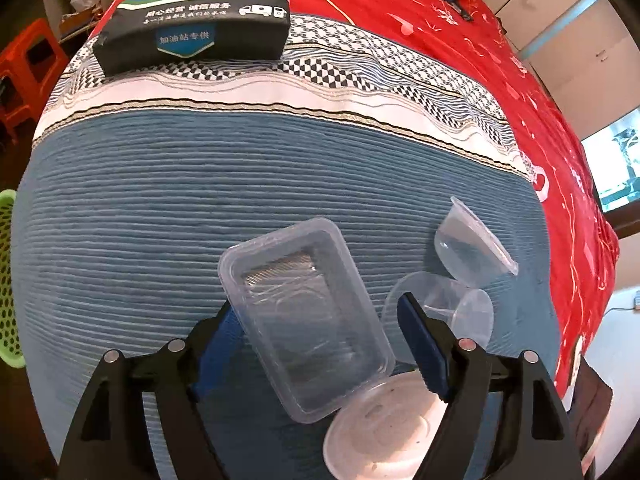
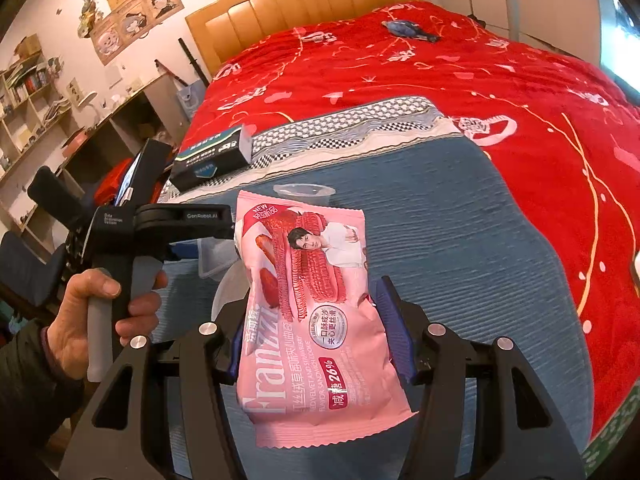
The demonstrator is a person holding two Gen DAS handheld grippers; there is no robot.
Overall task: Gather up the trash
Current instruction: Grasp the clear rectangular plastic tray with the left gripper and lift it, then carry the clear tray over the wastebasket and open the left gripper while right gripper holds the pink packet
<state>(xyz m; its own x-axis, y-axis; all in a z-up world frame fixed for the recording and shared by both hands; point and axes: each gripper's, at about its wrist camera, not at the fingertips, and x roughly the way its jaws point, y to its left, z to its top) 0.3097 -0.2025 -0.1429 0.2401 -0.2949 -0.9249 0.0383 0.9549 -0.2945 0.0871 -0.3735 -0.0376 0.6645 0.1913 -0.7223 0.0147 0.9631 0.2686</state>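
Note:
In the left wrist view my left gripper is open, one finger on each side of a clear rectangular plastic tray lying on the blue bedspread. A round white lid lies under the tray's near end. Two clear plastic cups lie on their sides to the right. In the right wrist view my right gripper is shut on a pink Franzzi biscuit wrapper and holds it above the bed. The left gripper's body shows at the left, held by a hand.
A dark tissue pack lies at the far end of the blue cloth. A green basket stands beside the bed at the left. A red blanket covers the bed, with a small blue fish-shaped object on it. Shelves and a desk stand left.

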